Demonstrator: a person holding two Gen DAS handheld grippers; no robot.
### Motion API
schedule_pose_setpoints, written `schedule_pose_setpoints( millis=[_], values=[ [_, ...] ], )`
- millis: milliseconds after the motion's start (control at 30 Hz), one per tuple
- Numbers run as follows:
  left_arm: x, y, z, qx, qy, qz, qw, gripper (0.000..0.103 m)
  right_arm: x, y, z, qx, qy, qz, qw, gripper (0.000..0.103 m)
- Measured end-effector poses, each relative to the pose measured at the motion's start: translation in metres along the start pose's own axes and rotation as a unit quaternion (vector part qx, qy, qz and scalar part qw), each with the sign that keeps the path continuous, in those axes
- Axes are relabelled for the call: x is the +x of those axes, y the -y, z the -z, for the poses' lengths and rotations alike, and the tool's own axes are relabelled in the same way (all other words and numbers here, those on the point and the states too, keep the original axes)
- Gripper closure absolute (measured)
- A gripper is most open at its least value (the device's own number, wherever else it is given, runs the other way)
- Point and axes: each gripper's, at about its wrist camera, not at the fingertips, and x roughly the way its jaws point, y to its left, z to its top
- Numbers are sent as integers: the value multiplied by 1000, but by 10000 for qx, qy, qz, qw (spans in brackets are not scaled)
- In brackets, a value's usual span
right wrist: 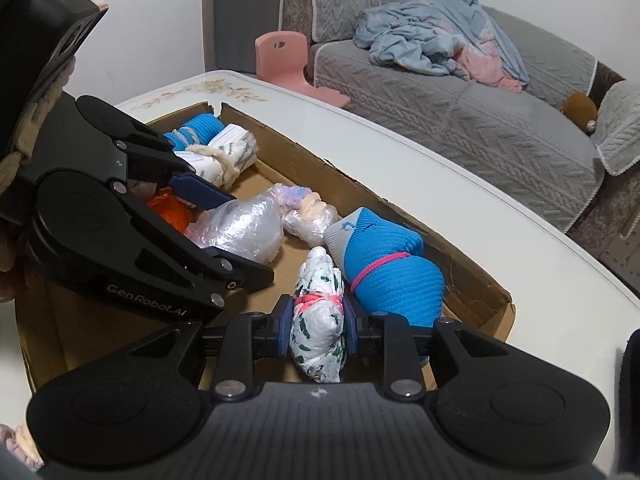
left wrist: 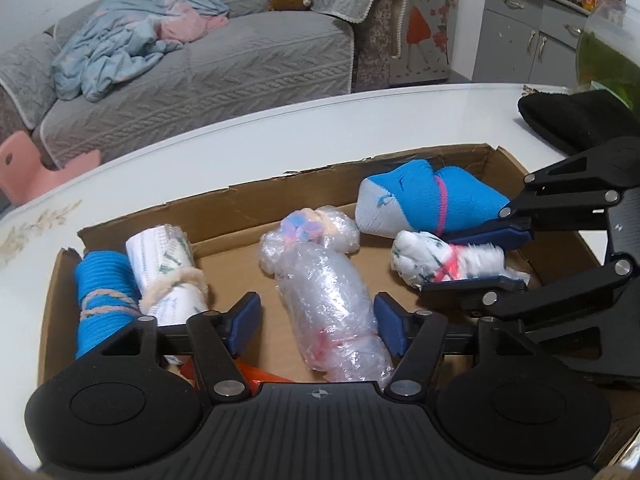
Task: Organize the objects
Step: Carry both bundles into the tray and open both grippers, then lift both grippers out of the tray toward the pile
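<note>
Left gripper (left wrist: 316, 322): your jaws stand apart around the bubble-wrap roll (left wrist: 332, 304), pads clear of it, so it lies free on the cardboard box (left wrist: 256, 200) floor, mid-box.
Box, left end: the blue yarn-tied roll (left wrist: 102, 300) and the white paper roll (left wrist: 164, 268) lie side by side, apparently packed to save room.
Box, right end: the blue sock bundle (left wrist: 420, 204) sits by the far wall.
Right gripper (right wrist: 316, 326): you clamp the white patterned bundle (right wrist: 320, 328) at its pink tie, just beside the sock bundle, low in the box, probably to set it down.
</note>
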Motion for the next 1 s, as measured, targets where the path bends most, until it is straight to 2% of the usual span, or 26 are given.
schedule_pose_setpoints(
  millis=[33, 133, 267, 333, 433, 533, 767, 1000],
  values=[
    [-1, 1, 1, 40, -8, -44, 10000, 30, 0, -1, 0, -15, -21, 28, 10000, 76],
    [-2, 0, 1, 76, -96, -172, 9998, 22, -3, -1, -1, 69, -133, 89, 9998, 62],
    [-1, -3, -2, -73, -262, -225, 9994, 19, -4, 5, -2, 353, -292, 104, 9989, 54],
    [-1, -6, -3, -213, -363, -198, 9989, 15, -3, 4, -3, 381, -413, 116, 9984, 38],
    [1, -10, -4, -383, -455, -154, 9981, 13, 1, -3, -2, 228, -609, 262, 9975, 30],
    [2, -12, -6, -521, -545, -82, 9971, 12, 3, -5, -4, 210, -662, 267, 9972, 27],
    [-1, -12, -4, -513, -605, -35, 9968, 10, 3, -9, -5, 163, -755, 343, 9964, 26],
    [-13, -8, -6, -513, -559, 6, 9971, 8, -7, -14, -7, 172, -677, 429, 9966, 23]
  ],
)
